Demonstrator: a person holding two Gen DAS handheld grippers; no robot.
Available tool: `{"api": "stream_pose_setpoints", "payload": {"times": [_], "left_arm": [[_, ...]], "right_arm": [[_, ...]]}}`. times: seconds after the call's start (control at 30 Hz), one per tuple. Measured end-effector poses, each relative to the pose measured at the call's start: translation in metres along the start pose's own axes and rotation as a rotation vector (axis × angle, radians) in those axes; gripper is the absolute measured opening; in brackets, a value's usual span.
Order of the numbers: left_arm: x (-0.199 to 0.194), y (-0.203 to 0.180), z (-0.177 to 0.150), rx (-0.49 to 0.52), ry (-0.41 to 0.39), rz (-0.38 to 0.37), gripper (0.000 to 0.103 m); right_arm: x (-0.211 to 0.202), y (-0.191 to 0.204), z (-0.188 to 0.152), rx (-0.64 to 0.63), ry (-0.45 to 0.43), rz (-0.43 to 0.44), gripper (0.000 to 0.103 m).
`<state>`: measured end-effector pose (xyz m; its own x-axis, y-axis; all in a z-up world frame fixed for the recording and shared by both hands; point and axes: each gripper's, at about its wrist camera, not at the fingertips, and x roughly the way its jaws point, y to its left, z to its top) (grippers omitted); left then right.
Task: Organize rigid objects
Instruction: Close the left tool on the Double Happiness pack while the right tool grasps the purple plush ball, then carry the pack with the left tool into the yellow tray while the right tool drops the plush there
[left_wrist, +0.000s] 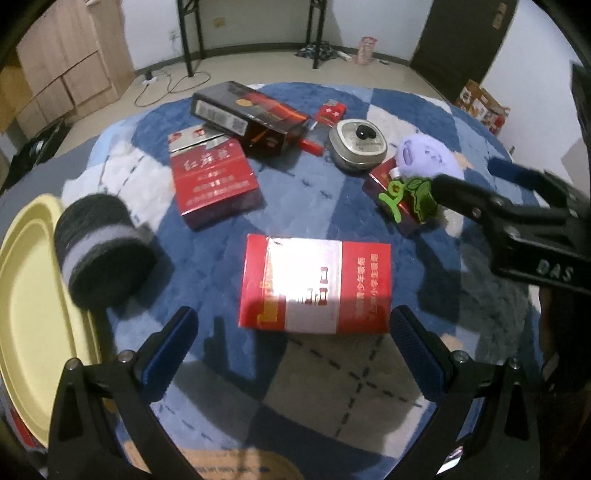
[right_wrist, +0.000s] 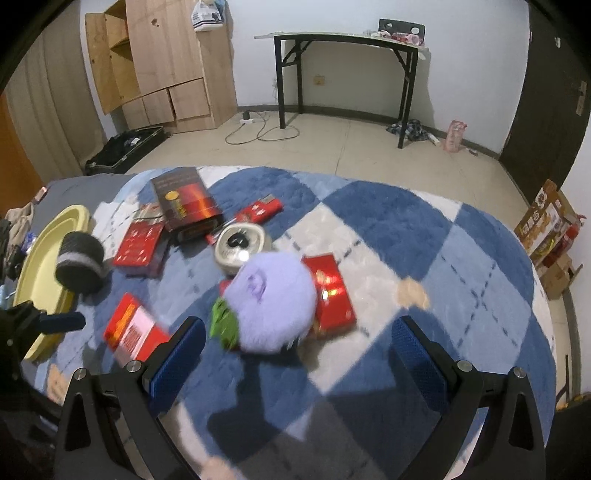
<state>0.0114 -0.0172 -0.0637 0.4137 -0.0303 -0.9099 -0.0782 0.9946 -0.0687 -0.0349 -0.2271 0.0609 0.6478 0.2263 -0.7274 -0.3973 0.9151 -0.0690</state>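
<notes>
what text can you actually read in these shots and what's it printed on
"DAS": raised letters on the right gripper's black arm, left wrist view.
Three large white Chinese characters on the open red pack: too blurred to read with confidence.
Vertical Chinese print on the red-and-white pack: too washed out.
Barcode side of the black carton: too small.
Right wrist view: nothing legible.

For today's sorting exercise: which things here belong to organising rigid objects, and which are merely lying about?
Belongs to the job:
red-and-white box
red cigarette pack
dark carton
metal tin
yellow tray
left claw
right claw

Just lying about:
purple plush toy
rolled sock
blue checked blanket
</notes>
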Motion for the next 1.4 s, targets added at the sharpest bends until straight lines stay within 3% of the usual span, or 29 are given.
{"api": "stream_pose_setpoints", "payload": {"times": [0.27,0.37,0.5,0.67,0.77,0.87,0.93,1.1,1.27,1.4], "left_arm": [[0.023,-0.009,0.008,0.036,0.013,0.007,0.102],[0.030,-0.008,0.010,0.038,0.019,-0.017,0.089],[0.026,-0.005,0.009,0.009,0.005,-0.044,0.089],[0.001,-0.006,0.009,0.017,-0.002,-0.047,0.089],[-0.041,0.007,0.014,0.000,-0.070,-0.040,0.089],[-0.091,0.047,0.020,-0.052,-0.143,-0.006,0.089],[-0.121,0.089,0.026,-0.095,-0.181,0.058,0.089],[-0.160,0.188,0.019,-0.197,-0.216,0.177,0.089],[-0.141,0.268,-0.013,-0.286,-0.150,0.230,0.089],[-0.105,0.305,-0.030,-0.361,-0.090,0.212,0.089]], "right_arm": [[0.035,0.019,0.003,-0.126,0.018,-0.021,0.092],[0.037,0.020,0.005,-0.134,0.005,0.000,0.076],[0.035,0.020,0.003,-0.139,-0.014,0.009,0.062],[0.025,0.014,0.000,-0.118,-0.036,0.040,0.057],[0.005,0.015,0.003,-0.123,-0.080,0.050,0.057],[-0.020,0.024,0.007,-0.138,-0.124,0.069,0.057],[-0.036,0.041,0.008,-0.170,-0.146,0.088,0.057],[-0.068,0.133,0.009,-0.281,-0.159,0.270,0.057],[-0.048,0.232,0.001,-0.377,-0.080,0.410,0.057],[-0.017,0.291,-0.012,-0.465,-0.014,0.423,0.057]]}}
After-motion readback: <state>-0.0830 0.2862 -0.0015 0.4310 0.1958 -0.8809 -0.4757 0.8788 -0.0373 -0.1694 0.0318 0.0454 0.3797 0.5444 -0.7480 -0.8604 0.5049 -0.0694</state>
